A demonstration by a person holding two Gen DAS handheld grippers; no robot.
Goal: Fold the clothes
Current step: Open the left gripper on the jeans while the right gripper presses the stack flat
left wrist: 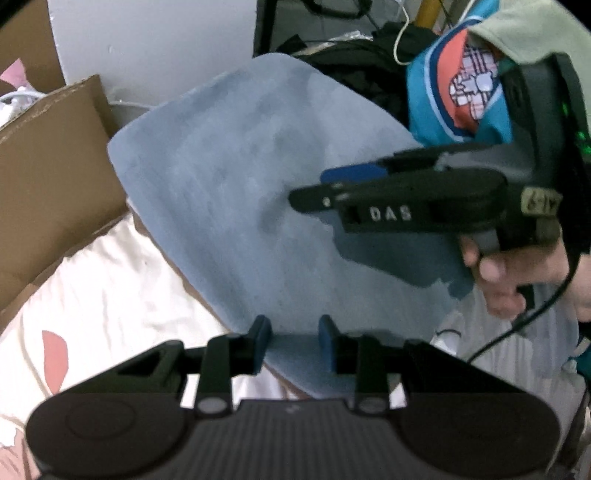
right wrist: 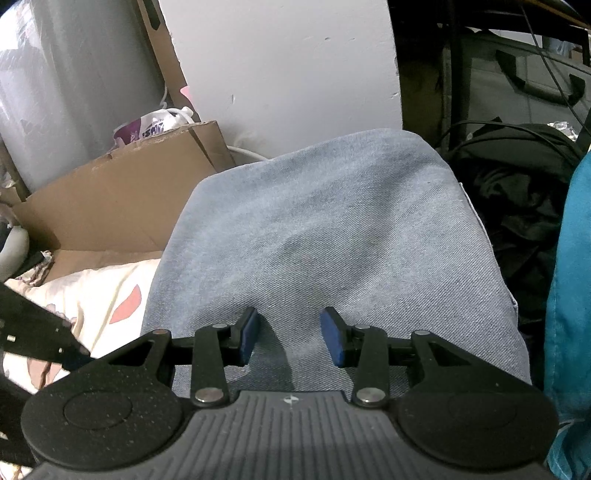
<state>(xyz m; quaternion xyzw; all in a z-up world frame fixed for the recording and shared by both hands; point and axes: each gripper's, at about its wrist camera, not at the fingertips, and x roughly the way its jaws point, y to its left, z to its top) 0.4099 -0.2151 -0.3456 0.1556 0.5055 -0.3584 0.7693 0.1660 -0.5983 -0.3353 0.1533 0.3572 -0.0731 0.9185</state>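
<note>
Left wrist view: folded light-blue denim garment (left wrist: 258,184) lay flat as a rounded slab on a white bedsheet with pink petal print (left wrist: 96,302). Left gripper (left wrist: 293,341) sat at the near edge of the denim, jaws parted to a moderate gap, blue pads (left wrist: 261,338) clear of the cloth, nothing between them. Right gripper (left wrist: 317,186) came in from the right, held by a hand (left wrist: 517,273), pointing left above the denim and casting a shadow on it. From this side angle its fingers overlapped, so the gap couldn't be read here. Behind it, a teal garment with orange and plaid print (left wrist: 454,99) under a pale green cloth (left wrist: 535,33). Cardboard box (left wrist: 48,177) to the left, against a white wall panel (left wrist: 155,44).

Right wrist view: right gripper (right wrist: 288,339) jaws stood apart, moderately wide, empty, blue pads (right wrist: 332,341) above the near part of the denim (right wrist: 332,229). Contact with the fabric not clear. Denim filled the centre; cardboard box (right wrist: 129,192) left, dark clothing pile (right wrist: 517,206) right, teal fabric (right wrist: 572,277) at the right edge. Tip of the left gripper (right wrist: 44,343) showed at the left edge, over the bedsheet (right wrist: 99,291).
</note>
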